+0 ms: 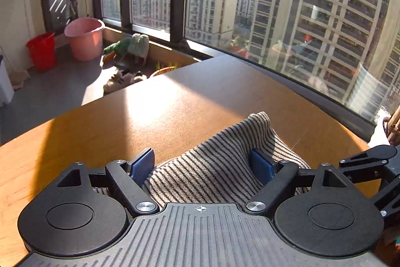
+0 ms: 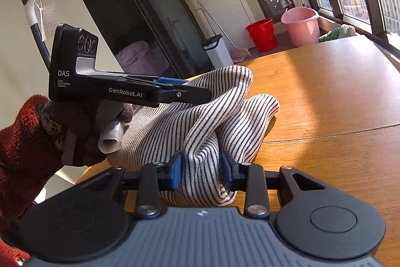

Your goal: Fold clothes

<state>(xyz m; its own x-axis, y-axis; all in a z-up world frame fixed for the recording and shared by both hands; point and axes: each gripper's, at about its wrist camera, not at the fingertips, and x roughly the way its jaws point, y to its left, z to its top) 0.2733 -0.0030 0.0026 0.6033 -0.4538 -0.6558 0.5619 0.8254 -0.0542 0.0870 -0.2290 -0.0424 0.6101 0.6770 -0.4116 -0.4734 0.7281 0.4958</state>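
the soft, light striped garment [image 2: 200,116] is lying bunched on the near part of the wooden table [image 2: 325,96], sagging limply while the right gripper [image 2: 201,173] is pinching a thick fold and the left gripper [image 1: 202,163] is gaping wide around it, so a flat hem edge is looking like the surer grip.

Black grippers with blue pads [image 2: 176,170]; fuzzy rust-red sleeve [image 2: 22,142], white "GenRobot.AI" lettering

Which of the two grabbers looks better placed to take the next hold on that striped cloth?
Probably the left gripper: its jaws stand wide open around a raised fold of the striped cloth, ready to close. The right gripper is already clamped on a bunched part, so it is busy holding.
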